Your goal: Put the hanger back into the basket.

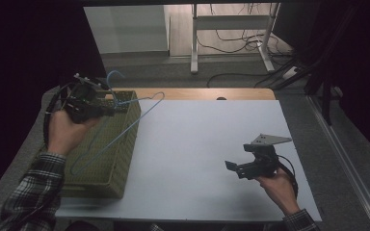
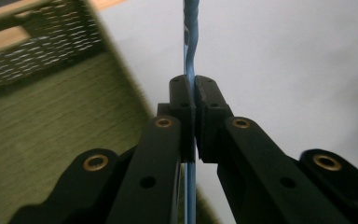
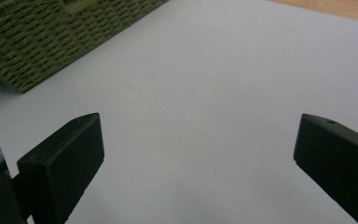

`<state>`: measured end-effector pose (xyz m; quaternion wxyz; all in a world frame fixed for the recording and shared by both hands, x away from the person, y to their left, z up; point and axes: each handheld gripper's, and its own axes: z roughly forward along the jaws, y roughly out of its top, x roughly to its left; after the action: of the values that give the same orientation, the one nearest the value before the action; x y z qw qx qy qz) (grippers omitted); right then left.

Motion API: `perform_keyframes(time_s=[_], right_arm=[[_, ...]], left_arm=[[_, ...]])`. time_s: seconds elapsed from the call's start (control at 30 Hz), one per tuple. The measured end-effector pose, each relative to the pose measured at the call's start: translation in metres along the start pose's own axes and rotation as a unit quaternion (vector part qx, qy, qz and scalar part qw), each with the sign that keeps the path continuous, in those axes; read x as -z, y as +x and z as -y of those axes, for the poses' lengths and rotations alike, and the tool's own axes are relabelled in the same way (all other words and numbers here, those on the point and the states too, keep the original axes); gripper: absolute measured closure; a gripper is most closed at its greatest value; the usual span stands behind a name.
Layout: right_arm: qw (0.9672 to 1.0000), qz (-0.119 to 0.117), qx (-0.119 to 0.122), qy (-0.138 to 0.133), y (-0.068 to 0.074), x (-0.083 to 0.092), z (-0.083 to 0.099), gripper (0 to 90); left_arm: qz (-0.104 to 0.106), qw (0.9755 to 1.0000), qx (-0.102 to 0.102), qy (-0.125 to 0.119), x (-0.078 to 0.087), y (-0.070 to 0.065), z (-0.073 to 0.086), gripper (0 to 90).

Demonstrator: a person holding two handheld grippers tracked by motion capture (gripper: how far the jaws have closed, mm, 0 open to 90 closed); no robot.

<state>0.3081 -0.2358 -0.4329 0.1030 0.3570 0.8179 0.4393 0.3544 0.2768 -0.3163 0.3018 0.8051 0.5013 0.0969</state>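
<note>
A light blue wire hanger hangs tilted over the green woven basket at the left of the table, its hook pointing up and back. My left gripper is shut on the hanger's wire just below the hook; in the left gripper view the blue wire runs up between the closed pads. My right gripper is held low over the white table near its front right, open, nothing between its fingers.
The white table top has a wooden strip along its far edge. Beyond it stand a desk frame and cables on the floor. The basket's corner lies ahead and left in the right gripper view.
</note>
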Motion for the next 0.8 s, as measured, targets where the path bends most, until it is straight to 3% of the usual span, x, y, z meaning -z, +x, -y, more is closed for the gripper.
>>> perform_keyframes(time_s=[0.07,0.3,0.47,0.8], right_arm=[[1.0,0.003,-0.003,0.005,-0.002,0.001,0.005,1.3],[0.9997,0.013,-0.008,0.018,-0.006,0.003,0.015,1.3],[0.9995,0.02,-0.011,0.02,-0.009,0.007,0.019,1.3],[0.9992,0.024,-0.021,0.025,-0.014,0.011,0.026,1.3]], left_arm=[[-0.003,1.0,0.003,-0.002,0.003,0.004,0.002,87.6],[-0.024,0.9994,0.011,-0.023,0.019,0.039,0.019,87.6],[-0.027,0.9991,0.007,-0.032,0.026,0.058,0.033,87.6],[-0.028,0.9985,0.013,-0.046,0.024,0.092,0.067,87.6]])
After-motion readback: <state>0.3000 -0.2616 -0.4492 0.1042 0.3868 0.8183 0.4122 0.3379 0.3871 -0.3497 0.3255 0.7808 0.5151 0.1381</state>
